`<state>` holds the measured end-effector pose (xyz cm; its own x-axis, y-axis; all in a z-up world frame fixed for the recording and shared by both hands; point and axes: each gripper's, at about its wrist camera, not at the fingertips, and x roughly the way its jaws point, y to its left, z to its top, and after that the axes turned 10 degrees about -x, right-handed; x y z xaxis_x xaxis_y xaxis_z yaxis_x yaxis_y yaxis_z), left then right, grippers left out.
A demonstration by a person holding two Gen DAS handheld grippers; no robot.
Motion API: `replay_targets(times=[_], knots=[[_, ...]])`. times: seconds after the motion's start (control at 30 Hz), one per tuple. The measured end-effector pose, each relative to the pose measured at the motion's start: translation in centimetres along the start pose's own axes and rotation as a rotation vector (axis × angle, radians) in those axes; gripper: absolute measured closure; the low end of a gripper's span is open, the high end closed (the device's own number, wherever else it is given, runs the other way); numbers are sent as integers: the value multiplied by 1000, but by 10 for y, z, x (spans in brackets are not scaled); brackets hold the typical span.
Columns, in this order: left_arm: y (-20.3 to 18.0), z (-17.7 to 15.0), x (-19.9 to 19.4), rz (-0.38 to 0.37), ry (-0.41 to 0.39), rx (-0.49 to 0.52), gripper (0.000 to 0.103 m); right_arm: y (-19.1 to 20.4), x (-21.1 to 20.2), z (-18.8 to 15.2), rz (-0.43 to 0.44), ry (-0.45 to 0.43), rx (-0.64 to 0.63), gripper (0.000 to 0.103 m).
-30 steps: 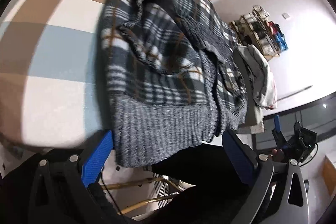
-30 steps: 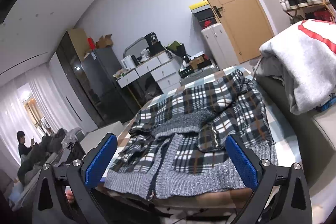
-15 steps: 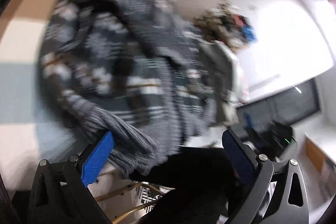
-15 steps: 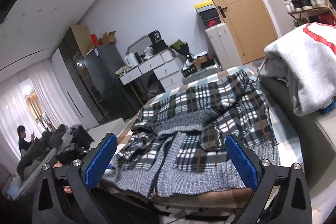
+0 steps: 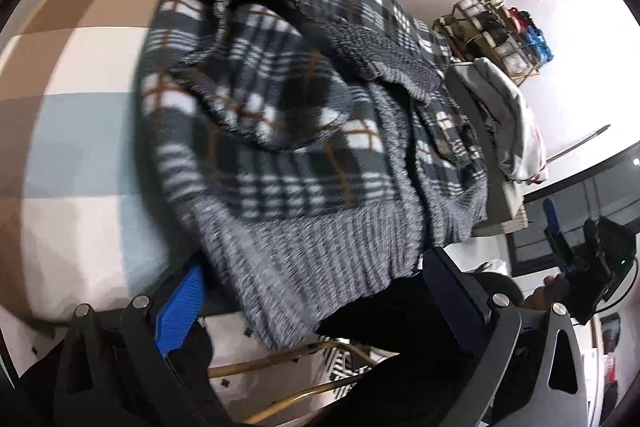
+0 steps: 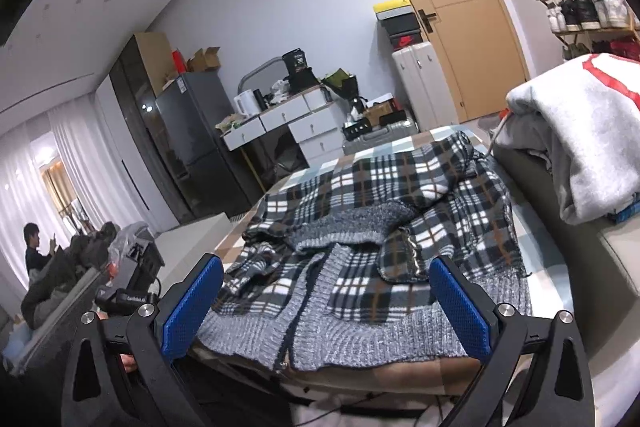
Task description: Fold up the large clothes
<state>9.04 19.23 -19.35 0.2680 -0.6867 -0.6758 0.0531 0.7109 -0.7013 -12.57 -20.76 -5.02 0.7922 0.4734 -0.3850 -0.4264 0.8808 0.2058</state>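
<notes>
A plaid fleece cardigan lies crumpled on the checked bed, its grey ribbed hem along the near edge. The left gripper has its jaws spread, with the hem's corner draping between them. The right gripper also has its jaws spread and sits just short of the hem, holding nothing.

The left gripper and right gripper look alike. Each has black angular arms, silver screws, and blue textured finger pads.

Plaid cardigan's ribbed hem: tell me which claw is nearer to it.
Left. The left claw is open with the plaid cardigan's ribbed hem draped between its fingers. The right claw is open and sits just short of the hem's other corner.
</notes>
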Motion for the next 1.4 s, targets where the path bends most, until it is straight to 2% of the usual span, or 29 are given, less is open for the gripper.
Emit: replay_targets(times=[0.13,0.17,0.2,0.27,0.43,0.57,0.73,0.77,0.87,0.97,1.07,1.13,1.2,1.27,1.4], knots=[[4,10,4,-56,-20,-23,5,5,-1,-1,-6,2,-25,0],[6,13,2,-68,-40,-44,23,5,-1,-1,-6,1,-28,0],[9,13,3,-53,-44,-53,60,5,-1,-1,-5,0,-28,0],[13,14,7,-3,-36,-71,92,5,-2,-1,-4,-4,-26,0],[12,10,-3,13,-47,-80,97,-4,-7,-1,-2,-21,22,0],[-1,6,-31,-71,-130,2,97,-28,-1,0,-31,23,130,0],[-2,18,-45,-176,-166,27,97,-50,29,15,-173,237,98,0],[-2,20,-43,-186,-162,29,97,-58,40,17,-199,330,92,0],[-2,25,-32,-224,-136,47,97,-77,61,10,-130,503,143,0],[-5,23,-25,-208,-108,54,97,-93,75,0,-71,630,202,0],[-8,19,-25,-189,-94,71,97,-104,85,-6,-93,703,224,0],[-6,18,-27,-198,-89,64,94,-111,86,-4,-140,704,211,0],[1,20,-27,-228,-72,24,84,-114,84,-6,-126,725,230,0],[9,22,-26,-240,-63,-18,81,-110,81,-6,-152,749,188,0],[12,26,-24,-250,-50,-52,81,-87,84,-22,-206,867,-90,0]])
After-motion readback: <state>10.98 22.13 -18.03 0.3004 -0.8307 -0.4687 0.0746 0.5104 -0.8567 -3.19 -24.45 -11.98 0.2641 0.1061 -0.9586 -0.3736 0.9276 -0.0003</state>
